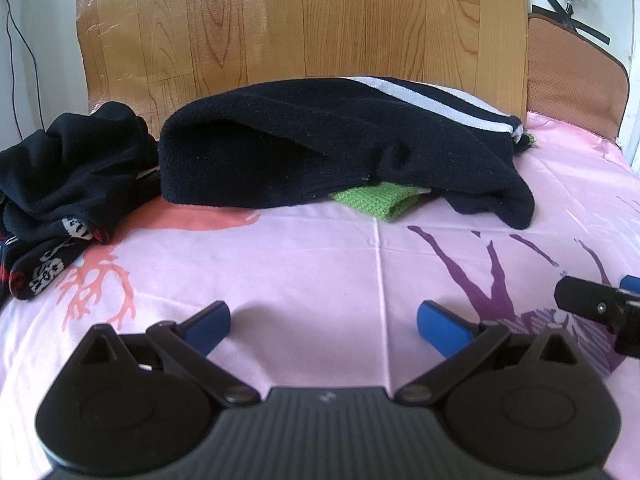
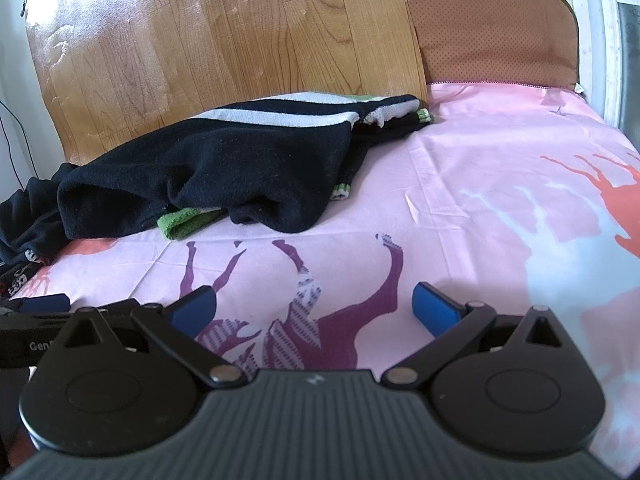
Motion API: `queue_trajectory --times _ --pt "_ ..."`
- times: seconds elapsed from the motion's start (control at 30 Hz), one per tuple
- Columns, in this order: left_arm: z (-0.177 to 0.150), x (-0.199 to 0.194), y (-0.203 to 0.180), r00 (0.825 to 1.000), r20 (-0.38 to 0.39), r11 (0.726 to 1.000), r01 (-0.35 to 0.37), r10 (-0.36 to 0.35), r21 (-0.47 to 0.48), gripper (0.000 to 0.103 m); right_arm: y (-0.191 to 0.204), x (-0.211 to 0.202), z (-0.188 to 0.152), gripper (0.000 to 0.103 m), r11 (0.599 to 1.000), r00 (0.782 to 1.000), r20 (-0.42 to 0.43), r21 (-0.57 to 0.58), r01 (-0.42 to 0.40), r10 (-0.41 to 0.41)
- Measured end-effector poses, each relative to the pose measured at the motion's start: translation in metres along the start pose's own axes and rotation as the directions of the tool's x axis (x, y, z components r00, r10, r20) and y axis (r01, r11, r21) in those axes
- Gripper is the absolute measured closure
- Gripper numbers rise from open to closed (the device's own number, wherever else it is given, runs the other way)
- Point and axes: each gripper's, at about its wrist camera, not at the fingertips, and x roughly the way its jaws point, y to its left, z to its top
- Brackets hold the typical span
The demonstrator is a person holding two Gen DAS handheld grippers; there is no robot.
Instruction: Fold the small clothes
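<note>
Both the left gripper [image 1: 323, 322] and right gripper [image 2: 314, 306] hover with jaws apart, empty, over the pink bed sheet [image 1: 320, 264]; the navy sweater [image 1: 320, 140] lies rumpled ahead near the headboard [image 1: 280, 20]; a pinch may catch the green cuff [image 1: 378, 200] or a single layer, so the fold could come out crooked.

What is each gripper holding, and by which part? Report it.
Nothing is held. The left gripper and the right gripper are both open over the pink sheet, short of the dark sweater.
</note>
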Motion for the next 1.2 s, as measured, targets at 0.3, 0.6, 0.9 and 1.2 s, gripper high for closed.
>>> queue_trajectory --times 0.3,0.6,0.9,1.2 --pt "0.0 0.0 0.0 1.0 -0.002 1.0 0.003 -0.003 0.004 0.0 0.0 -0.001 0.0 0.0 1.0 1.0 0.001 0.001 -0.001 0.001" --pt "-0.001 0.0 0.0 1.0 -0.005 1.0 0.001 -0.001 0.001 0.0 0.0 -0.001 0.0 0.0 1.0 1.0 0.005 0.007 -0.004 0.004" --pt "-0.001 0.001 0.01 0.999 -0.008 0.998 0.045 -0.045 0.034 0.0 -0.002 -0.002 0.0 0.0 1.0 1.0 0.013 0.021 -0.013 0.013" --pt "0.005 -0.006 0.03 0.997 0.035 0.995 0.064 -0.067 0.08 0.013 0.003 -0.007 -0.003 0.064 0.999 0.999 0.025 -0.022 -0.038 0.039"
